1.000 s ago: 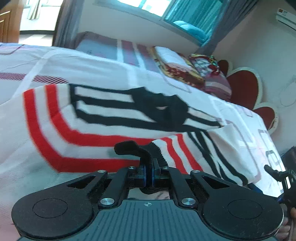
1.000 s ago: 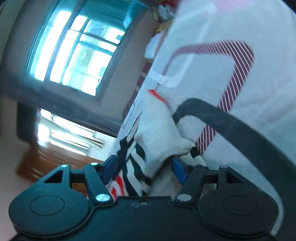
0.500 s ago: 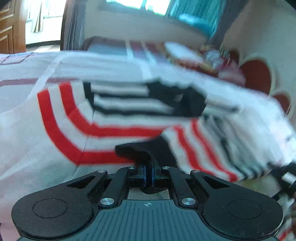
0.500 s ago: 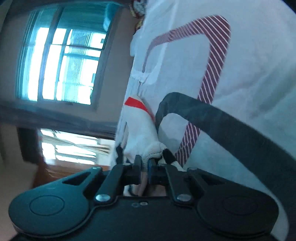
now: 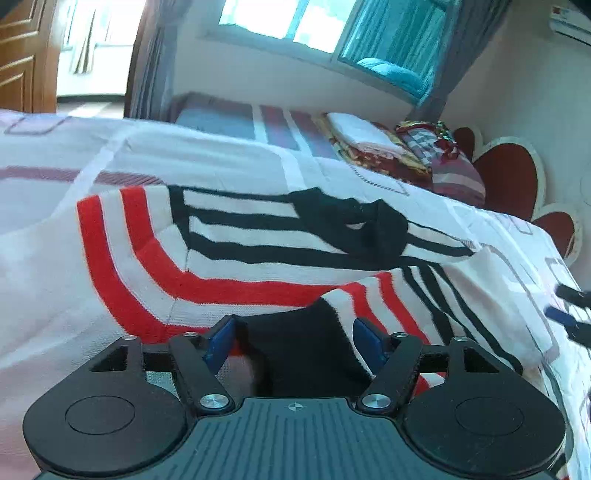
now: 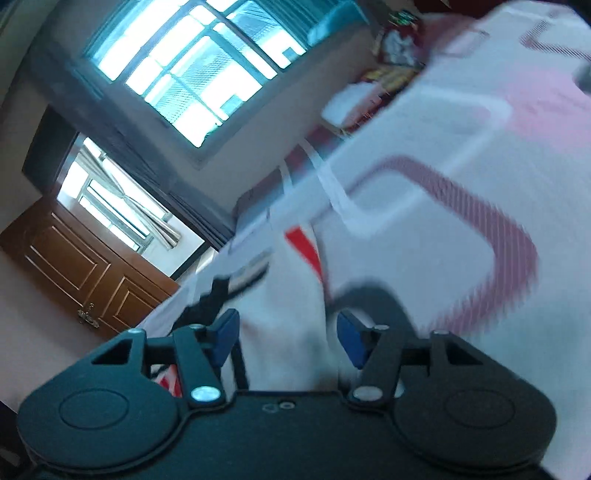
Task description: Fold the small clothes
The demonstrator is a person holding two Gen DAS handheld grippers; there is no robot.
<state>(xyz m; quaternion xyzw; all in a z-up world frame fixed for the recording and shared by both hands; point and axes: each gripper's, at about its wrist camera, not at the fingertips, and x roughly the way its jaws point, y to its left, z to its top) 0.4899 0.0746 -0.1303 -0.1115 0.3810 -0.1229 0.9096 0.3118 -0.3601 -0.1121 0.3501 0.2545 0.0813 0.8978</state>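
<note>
— Where's the garment?

— A small striped sweater, white with red and black bands and a black collar, lies spread on the bedspread. One sleeve is folded across the lower body, its black cuff pointing back toward the left gripper.

— Is that gripper holding it?

— No. Its blue-padded fingers stand wide apart, with the cuff lying loose in the gap between them. I can't tell whether either pad touches the knit.

— And the right gripper?

— The right gripper is spread about as wide. White fabric of the sweater runs up between the pads, with a red stripe further along and black stripes off to the left side. Nothing is pinched. In the left wrist view its dark tips show at the right edge, blurred.

— What's around?

— Beyond the sweater, a stack of folded bedding sits near the red heart-shaped headboard. A window with teal curtains is behind, and a brown wooden door stands off to the side.

— Anything hard to read?

— The right wrist view is tilted and smeared; a dark curved band crosses by the right pad, and I can't say what it is. The sweater's lower hem is hidden behind the gripper bodies.
</note>
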